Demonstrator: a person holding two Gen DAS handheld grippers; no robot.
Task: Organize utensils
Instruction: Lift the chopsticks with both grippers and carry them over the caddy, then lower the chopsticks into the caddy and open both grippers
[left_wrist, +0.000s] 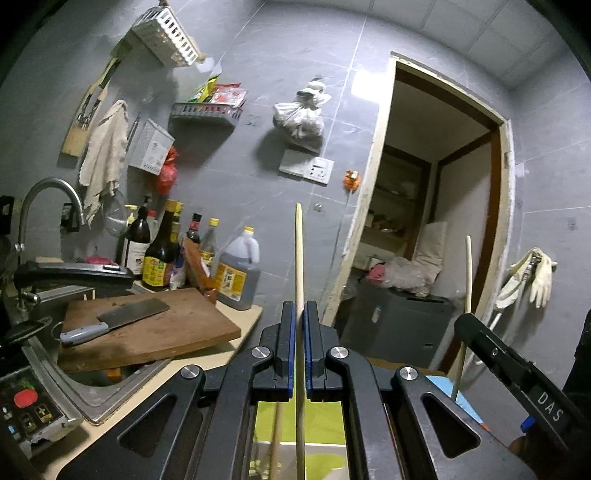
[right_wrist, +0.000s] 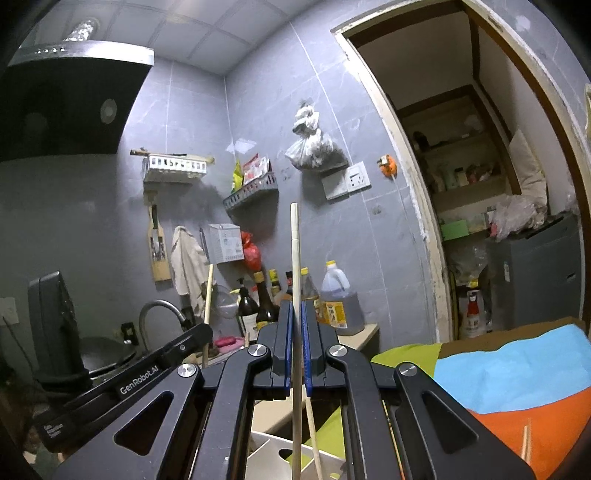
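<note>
Currently, the left gripper (left_wrist: 299, 314) has its jaws pinching a pale wooden chopstick (left_wrist: 299, 258), which stands upright between the blue pads. The right gripper (right_wrist: 297, 314) has its jaws clamped on a second chopstick (right_wrist: 294, 266), also upright. Both grippers point level toward the grey tiled wall. At the left, a wooden cutting board (left_wrist: 155, 332) carrying a cleaver (left_wrist: 114, 321) lies partly over the sink, on the surface (left_wrist: 236, 321). Sauce bottles (left_wrist: 159, 254) stand along the rear edge of that surface. A white holder (right_wrist: 273, 454) with more chopsticks shows below the right gripper.
</note>
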